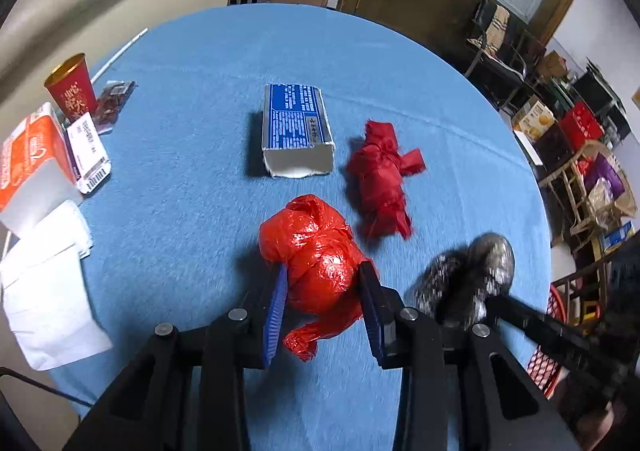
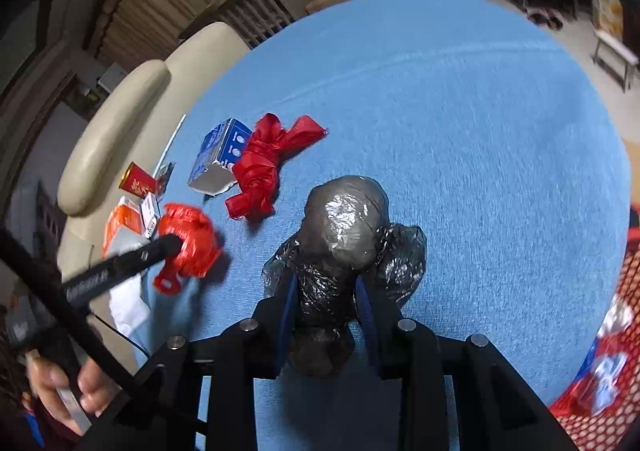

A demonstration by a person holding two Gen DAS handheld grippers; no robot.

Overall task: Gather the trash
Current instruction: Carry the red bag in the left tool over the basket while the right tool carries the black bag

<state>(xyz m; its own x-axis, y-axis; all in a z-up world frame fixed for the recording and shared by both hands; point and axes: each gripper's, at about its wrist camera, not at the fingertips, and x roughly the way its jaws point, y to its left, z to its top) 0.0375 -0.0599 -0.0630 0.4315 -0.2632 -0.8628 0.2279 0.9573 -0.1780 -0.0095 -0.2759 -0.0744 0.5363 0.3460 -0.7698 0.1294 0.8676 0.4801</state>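
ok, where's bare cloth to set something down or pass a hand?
Free: the table beyond and right of the black bag, plus the far cloth behind the blue box. Crowded: the left edge by the red cup and tissue pack.

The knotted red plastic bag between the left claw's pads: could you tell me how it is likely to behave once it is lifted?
The red plastic bag looks crinkled and squashy, so it will probably deform between the left claw rather than resist. Its glossy film could slip. The loose tail hanging below the knot will likely dangle. It seems light for its bulk.
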